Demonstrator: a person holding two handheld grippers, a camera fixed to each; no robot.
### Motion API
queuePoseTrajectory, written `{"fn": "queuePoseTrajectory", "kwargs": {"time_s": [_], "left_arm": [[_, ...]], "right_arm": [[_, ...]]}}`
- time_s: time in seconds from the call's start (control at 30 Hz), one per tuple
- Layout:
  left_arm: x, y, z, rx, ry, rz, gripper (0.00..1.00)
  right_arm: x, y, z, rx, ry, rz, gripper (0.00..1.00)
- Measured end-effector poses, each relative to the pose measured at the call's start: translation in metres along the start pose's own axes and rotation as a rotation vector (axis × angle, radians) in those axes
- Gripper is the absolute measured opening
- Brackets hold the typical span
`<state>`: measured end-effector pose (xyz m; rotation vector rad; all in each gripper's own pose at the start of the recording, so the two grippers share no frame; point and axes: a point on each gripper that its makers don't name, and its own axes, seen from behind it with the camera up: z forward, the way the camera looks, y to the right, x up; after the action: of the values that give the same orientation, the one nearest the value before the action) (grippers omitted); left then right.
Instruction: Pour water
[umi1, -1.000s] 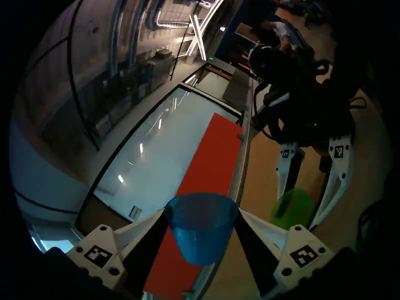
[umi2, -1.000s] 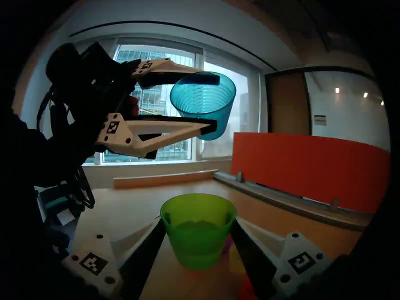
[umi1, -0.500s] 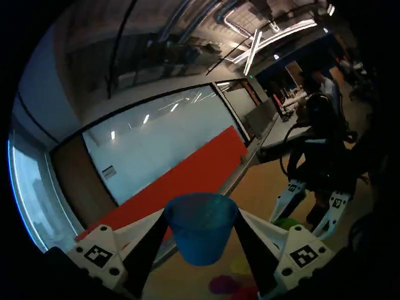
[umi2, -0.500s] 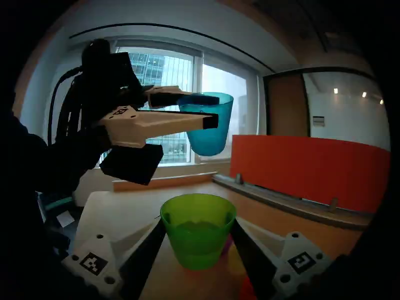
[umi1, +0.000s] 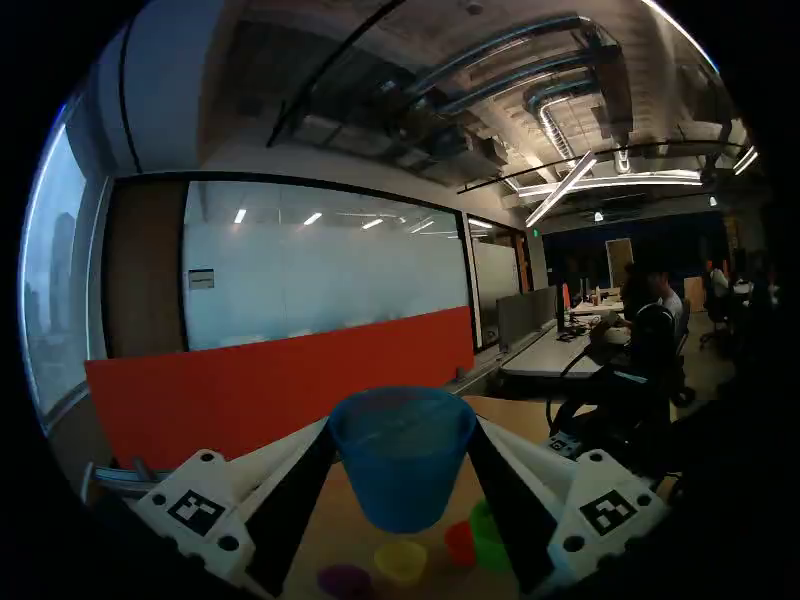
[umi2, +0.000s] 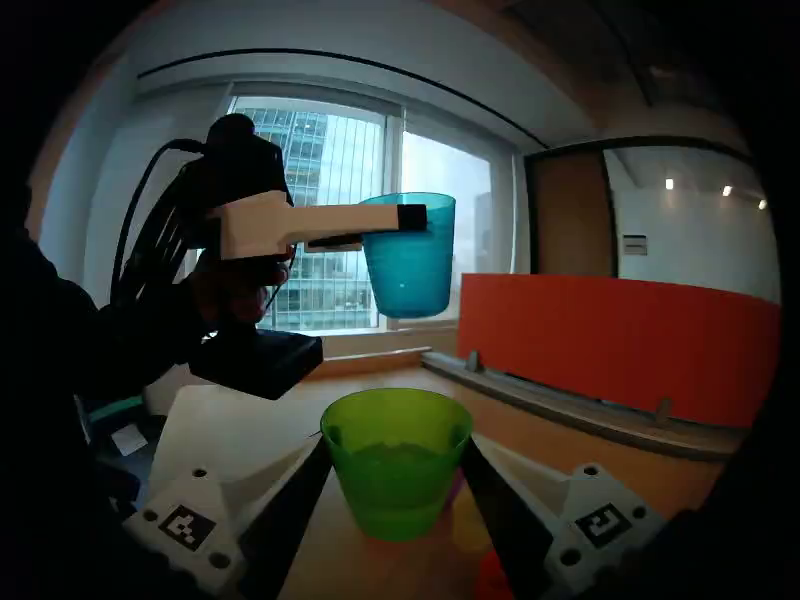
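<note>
**Item 1 – L gripper** (umi1: 401, 440): I'm seeing both fingers pressing on the blue cup (umi1: 402, 465), one per side, at 6 o'clock in the left gripper view. Cup is sitting upright, rim up. Contents: can't tell.

**Item 2 – R gripper** (umi2: 396, 452): fingers are clamping the green cup (umi2: 397, 478) at 6 o'clock in the right gripper view. Cup is upright. A darker band is showing low inside, poss. water, can't confirm.

**Item 3 – relation:** in the right gripper view the blue cup is hanging at 12 o'clock above the green one, well apart. A hand (umi2: 238, 292) is gripping the L unit at 9 o'clock.

**Item 4 – table** (umi2: 540, 428): wooden top, showing beneath the green cup.

**Item 5 – misc.:**
- Small cups (umi1: 400, 560) (yellow, red, purple, green) are lying on the table at 6 o'clock under the blue cup in the left gripper view.
- Orange partition (umi1: 270, 385) is standing behind at 9 o'clock.
- Window (umi2: 320, 160) is glowing at 11 o'clock in the right gripper view.
</note>
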<state>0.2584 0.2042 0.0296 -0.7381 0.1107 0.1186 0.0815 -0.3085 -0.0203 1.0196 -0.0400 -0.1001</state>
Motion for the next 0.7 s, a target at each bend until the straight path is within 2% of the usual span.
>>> {"fn": "queuePoseTrajectory", "kwargs": {"time_s": [0.2,0.37,0.7], "left_arm": [[-0.002,0.0,-0.002,-0.004,-0.001,-0.02,0.88],[-0.008,-0.006,-0.004,0.011,-0.011,-0.024,0.87],[-0.026,-0.007,-0.015,0.026,-0.032,-0.044,0.88]], "right_arm": [[0.0,0.0,0.0,-0.002,0.001,0.0,0.89],[0.0,0.001,-0.001,-0.005,0.001,0.006,0.88],[-0.002,0.012,-0.013,-0.032,-0.005,0.007,0.89]]}}
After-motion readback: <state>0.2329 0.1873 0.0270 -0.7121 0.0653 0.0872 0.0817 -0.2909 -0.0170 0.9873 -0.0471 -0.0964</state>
